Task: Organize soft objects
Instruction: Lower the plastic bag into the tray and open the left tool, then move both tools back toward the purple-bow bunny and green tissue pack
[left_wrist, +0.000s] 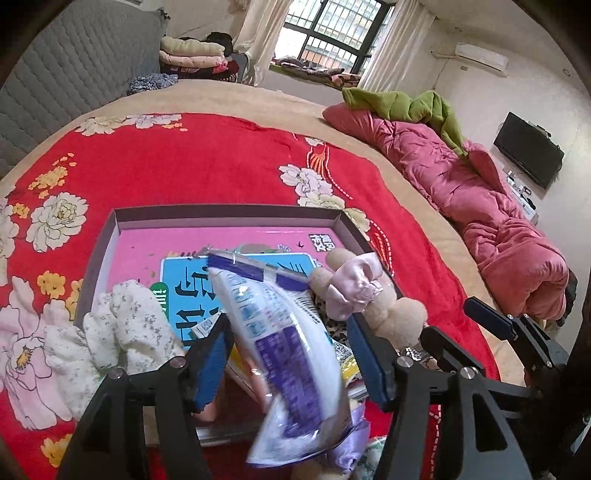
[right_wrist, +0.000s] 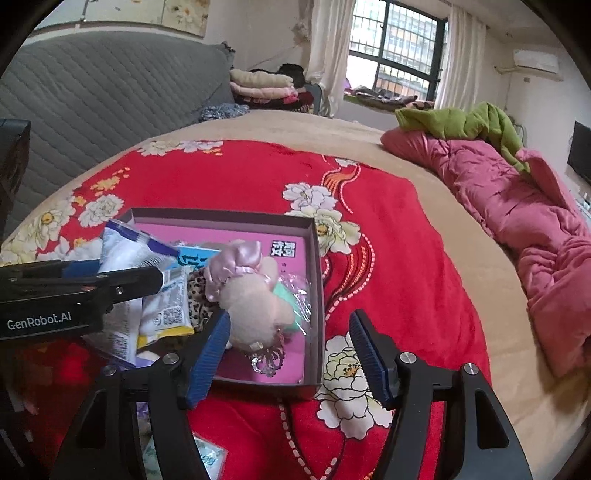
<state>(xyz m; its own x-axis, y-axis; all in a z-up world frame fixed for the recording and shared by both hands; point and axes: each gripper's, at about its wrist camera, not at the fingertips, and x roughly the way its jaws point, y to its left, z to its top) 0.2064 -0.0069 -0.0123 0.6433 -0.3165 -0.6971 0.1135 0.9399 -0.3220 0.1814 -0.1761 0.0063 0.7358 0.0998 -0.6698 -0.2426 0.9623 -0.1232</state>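
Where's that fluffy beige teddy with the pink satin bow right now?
The beige teddy lies inside the shallow box on the red floral blanket, beside the leopard-print cloth, just ahead of the open right gripper.

Box (right_wrist: 317, 258) lay on blanket (right_wrist: 388, 221) atop bed (right_wrist: 424, 177) | plush toy (right_wrist: 255, 306) sat inside box | packet (left_wrist: 280, 332) stood at box's near-left edge | quilt (right_wrist: 535, 221) lay along bed's right.
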